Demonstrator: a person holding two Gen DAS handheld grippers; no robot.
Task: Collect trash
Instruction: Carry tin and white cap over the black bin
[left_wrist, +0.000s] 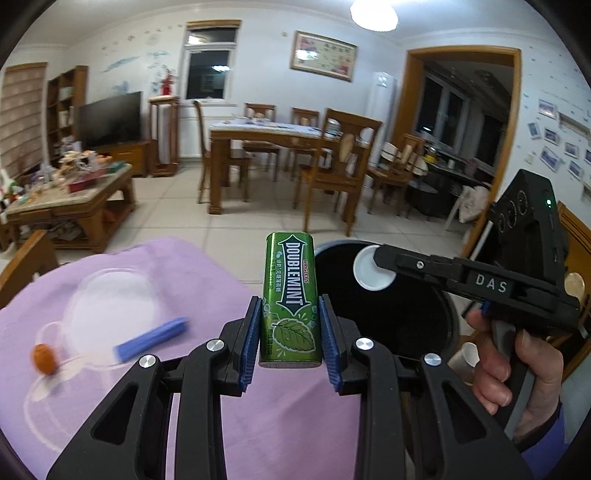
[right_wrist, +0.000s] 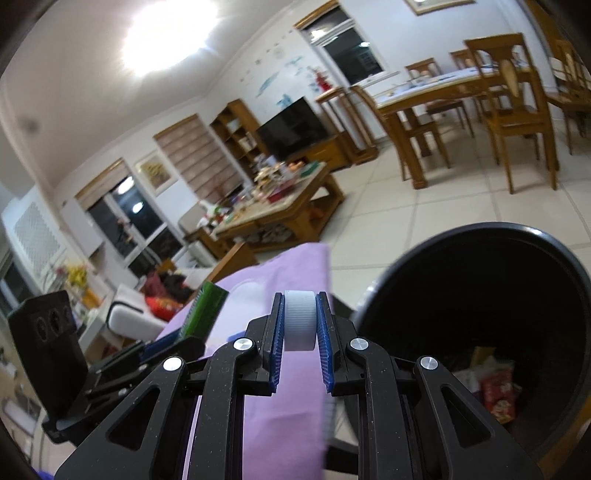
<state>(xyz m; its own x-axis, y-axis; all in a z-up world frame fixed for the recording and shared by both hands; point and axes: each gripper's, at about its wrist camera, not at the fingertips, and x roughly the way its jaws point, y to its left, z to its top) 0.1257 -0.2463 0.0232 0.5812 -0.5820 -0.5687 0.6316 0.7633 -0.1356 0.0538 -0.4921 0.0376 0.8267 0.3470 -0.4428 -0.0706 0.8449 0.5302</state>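
On the purple cloth (left_wrist: 229, 424), toward its left edge, lie a brown nut (left_wrist: 45, 359) and a blue tube (left_wrist: 151, 339), both blurred, apart from either tool. The left gripper (left_wrist: 290, 328) pinches a green gum pack (left_wrist: 290, 295) upright between its blue pads, over the cloth's right edge, just beside the black bin (left_wrist: 388, 314). The right gripper (right_wrist: 300, 325) pinches a white cap (right_wrist: 300, 319) on its ribbed sides, over that same cloth edge, with the bin's rim (right_wrist: 576, 273) just to its right and wrappers (right_wrist: 495, 384) at the bin's bottom.
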